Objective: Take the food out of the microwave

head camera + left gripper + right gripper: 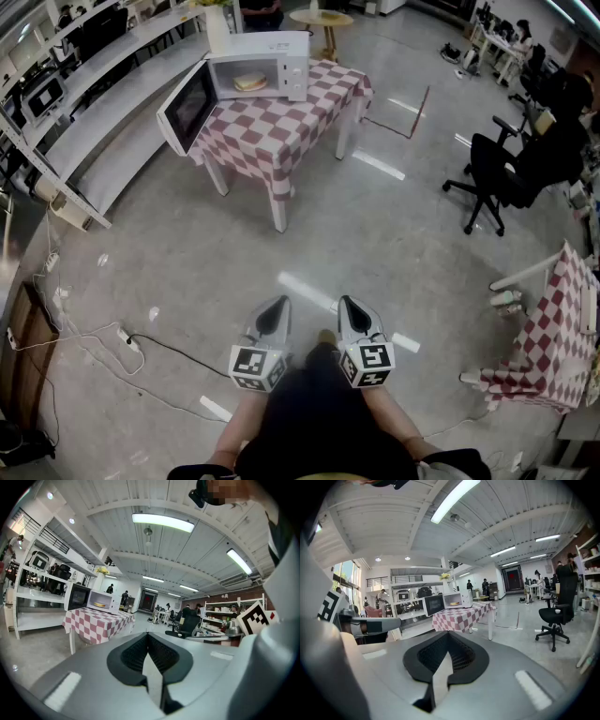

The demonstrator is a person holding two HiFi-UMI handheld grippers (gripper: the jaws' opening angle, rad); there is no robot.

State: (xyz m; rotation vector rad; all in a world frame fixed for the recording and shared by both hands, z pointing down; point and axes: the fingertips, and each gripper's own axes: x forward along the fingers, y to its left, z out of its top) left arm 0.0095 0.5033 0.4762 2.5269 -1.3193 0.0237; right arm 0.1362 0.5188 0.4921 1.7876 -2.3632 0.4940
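At the far end of the room, on a red-and-white checked table [281, 127], stands the white microwave [272, 61] with its door [187, 108] swung wide open to the left. The food [249, 82] lies inside it, a flat, pale yellow piece with its longer side running across the opening, facing the person. It is too small to tell what it is or what it rests on. The left gripper [278, 303] and the right gripper [346, 302] are held low and side by side, close to the person's body and well apart from the table, both pointing forward over the bare concrete floor [309, 244]. Each gripper's jaws are pressed together with nothing between them. The person's forearms are partly cut off by the bottom edge. A black office chair [492, 173] stands off to the right.
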